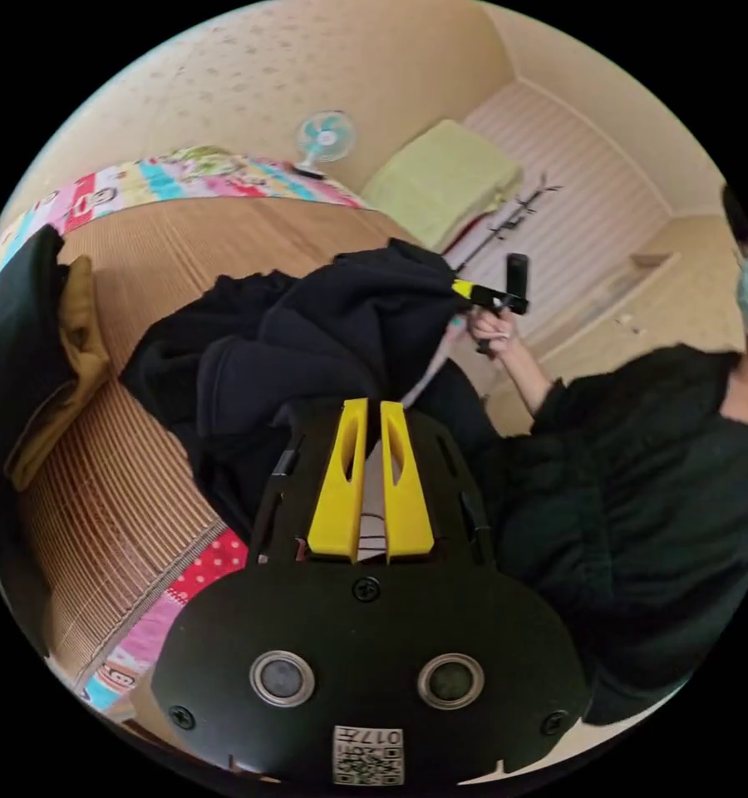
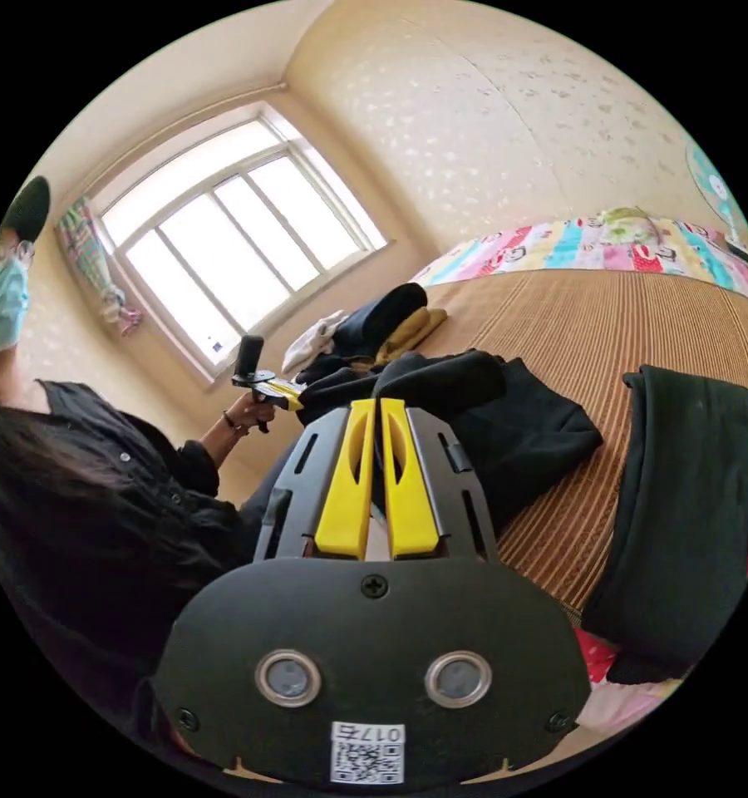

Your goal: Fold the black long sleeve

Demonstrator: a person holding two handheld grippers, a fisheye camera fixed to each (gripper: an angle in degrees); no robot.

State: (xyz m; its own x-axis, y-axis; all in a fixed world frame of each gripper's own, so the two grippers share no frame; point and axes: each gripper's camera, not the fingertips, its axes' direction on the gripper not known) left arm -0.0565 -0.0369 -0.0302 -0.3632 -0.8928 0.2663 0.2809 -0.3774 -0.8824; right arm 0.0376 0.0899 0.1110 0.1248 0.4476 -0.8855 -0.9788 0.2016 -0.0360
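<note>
The black long sleeve [image 1: 332, 332] hangs bunched above a bamboo-matted bed, held up at two points. In the left gripper view my left gripper [image 1: 372, 407] has its yellow jaws pressed together on a fold of the fabric. Further off, a hand holds my right gripper [image 1: 461, 289], shut on another edge of the garment. In the right gripper view my right gripper [image 2: 378, 407] is shut on the black long sleeve [image 2: 515, 424], whose lower part rests on the mat. The left gripper [image 2: 295, 395] grips the cloth at the left, in the person's hand.
The bamboo mat [image 2: 573, 332] covers the bed, with a colourful sheet [image 1: 199, 573] at its edges. A folded dark garment [image 2: 690, 499] lies at the right. A pile of black and mustard clothes [image 1: 50, 349] sits on the mat. The person [image 1: 640, 482] stands beside the bed; a fan [image 1: 324, 137] stands behind it.
</note>
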